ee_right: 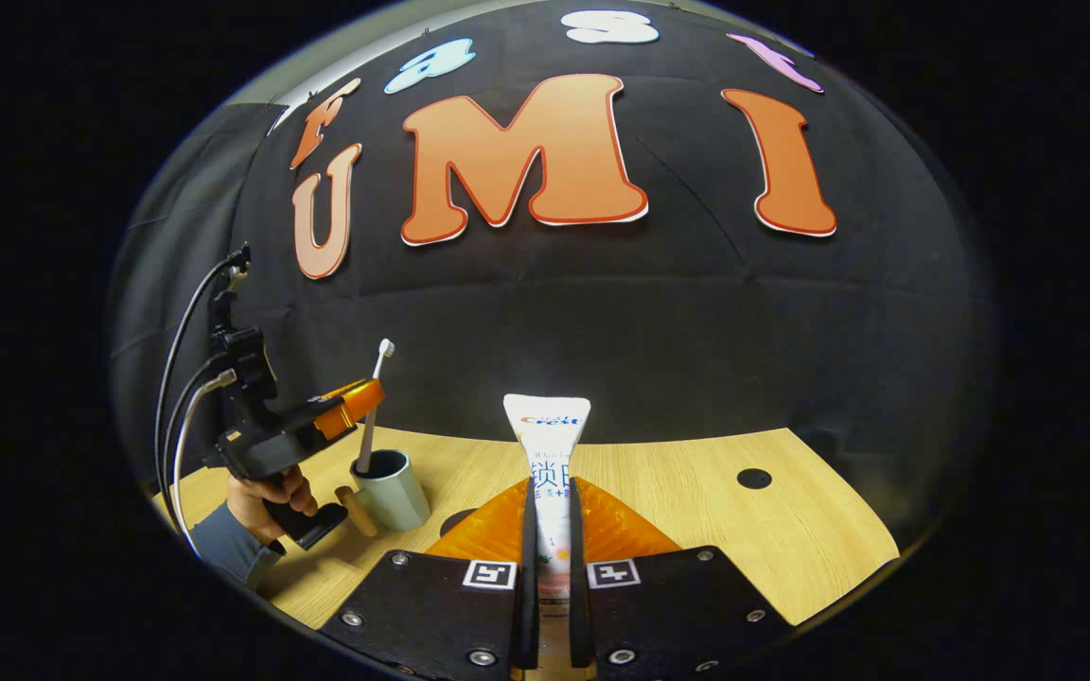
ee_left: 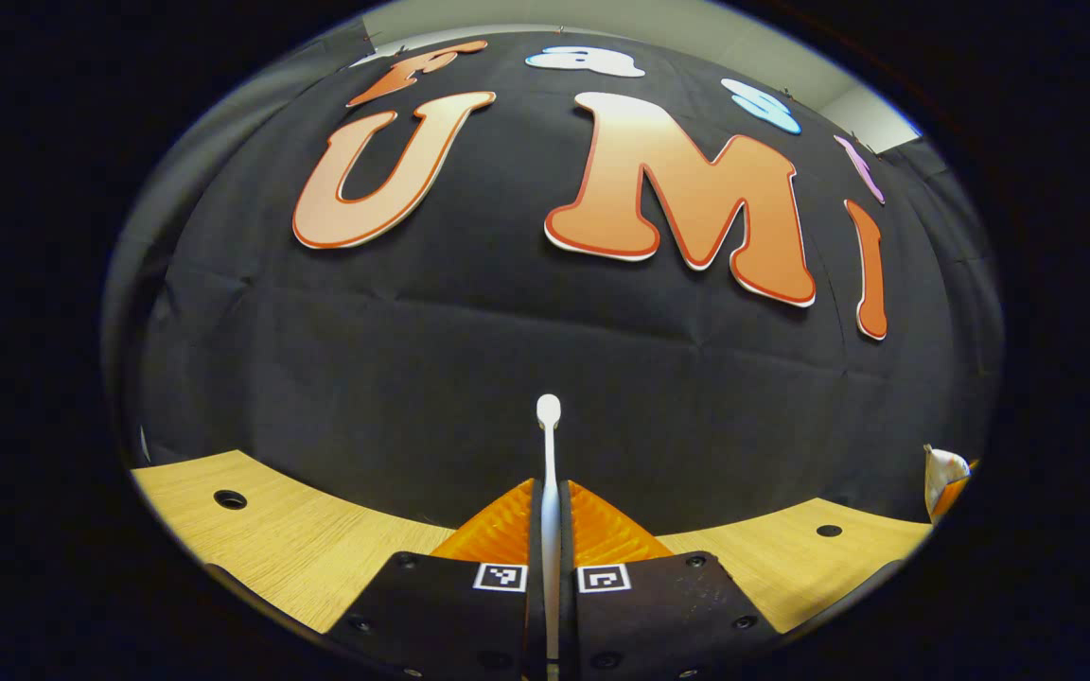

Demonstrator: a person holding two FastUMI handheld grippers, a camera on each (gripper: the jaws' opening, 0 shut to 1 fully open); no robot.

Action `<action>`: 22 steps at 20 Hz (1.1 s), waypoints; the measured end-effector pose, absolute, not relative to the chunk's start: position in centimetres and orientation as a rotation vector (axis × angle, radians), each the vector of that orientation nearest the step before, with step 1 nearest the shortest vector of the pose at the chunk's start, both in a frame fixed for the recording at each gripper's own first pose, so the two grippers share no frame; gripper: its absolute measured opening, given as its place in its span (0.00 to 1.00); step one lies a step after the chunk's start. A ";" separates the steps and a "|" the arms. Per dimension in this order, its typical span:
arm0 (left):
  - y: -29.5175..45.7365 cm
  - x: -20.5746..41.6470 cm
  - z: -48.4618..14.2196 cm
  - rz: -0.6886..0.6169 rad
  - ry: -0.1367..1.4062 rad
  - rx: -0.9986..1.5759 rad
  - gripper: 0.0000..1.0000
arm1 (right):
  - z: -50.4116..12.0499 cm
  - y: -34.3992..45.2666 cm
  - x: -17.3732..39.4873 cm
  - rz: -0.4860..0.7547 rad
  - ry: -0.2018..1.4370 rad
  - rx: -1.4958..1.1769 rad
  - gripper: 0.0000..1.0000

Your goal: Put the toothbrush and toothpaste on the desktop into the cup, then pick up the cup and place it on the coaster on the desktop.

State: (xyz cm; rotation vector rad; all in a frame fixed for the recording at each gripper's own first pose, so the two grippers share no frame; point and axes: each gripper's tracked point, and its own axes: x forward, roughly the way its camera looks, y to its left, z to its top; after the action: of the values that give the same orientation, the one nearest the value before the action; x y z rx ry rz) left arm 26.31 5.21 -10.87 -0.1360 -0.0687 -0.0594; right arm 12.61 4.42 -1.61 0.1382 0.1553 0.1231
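Note:
My left gripper is shut on a white toothbrush that points straight ahead, head up. In the right gripper view that left gripper holds the toothbrush nearly upright, its lower end inside the pale grey-green cup on the wooden desktop. The cup has a wooden handle. My right gripper is shut on a white toothpaste tube, above the desktop and right of the cup. A dark round coaster lies beside the cup, partly hidden by my finger.
A hand and sleeve hold the left gripper, with cables running up from it. The desktop has round holes. The toothpaste's end peeks in at the far right of the left gripper view.

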 end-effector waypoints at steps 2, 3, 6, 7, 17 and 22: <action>5.3 26.6 -11.9 -0.054 -0.050 -0.142 0.05 | -1.3 5.0 12.8 0.134 0.148 0.141 0.13; 5.5 26.6 -12.4 -0.049 -0.040 -0.147 0.05 | -1.1 5.4 13.0 0.140 0.142 0.137 0.13; 5.8 26.1 -13.8 -0.045 0.007 -0.164 0.08 | -0.2 6.5 13.3 0.156 0.128 0.125 0.13; 5.7 25.8 -14.0 -0.050 0.027 -0.170 0.08 | 0.2 6.8 13.2 0.166 0.118 0.127 0.13; 7.4 17.9 -14.9 -0.060 0.145 -0.128 0.82 | 4.0 12.0 15.2 0.277 0.018 0.144 0.13; 9.5 12.3 -16.2 -0.015 0.161 -0.115 0.92 | 4.5 15.6 17.7 0.358 0.002 0.245 0.13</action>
State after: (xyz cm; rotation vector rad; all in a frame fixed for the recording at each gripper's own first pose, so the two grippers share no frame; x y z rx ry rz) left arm 12.35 9.54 -16.15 -0.1146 0.1612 -0.0147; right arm 17.71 15.60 4.54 0.2447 0.0024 0.3585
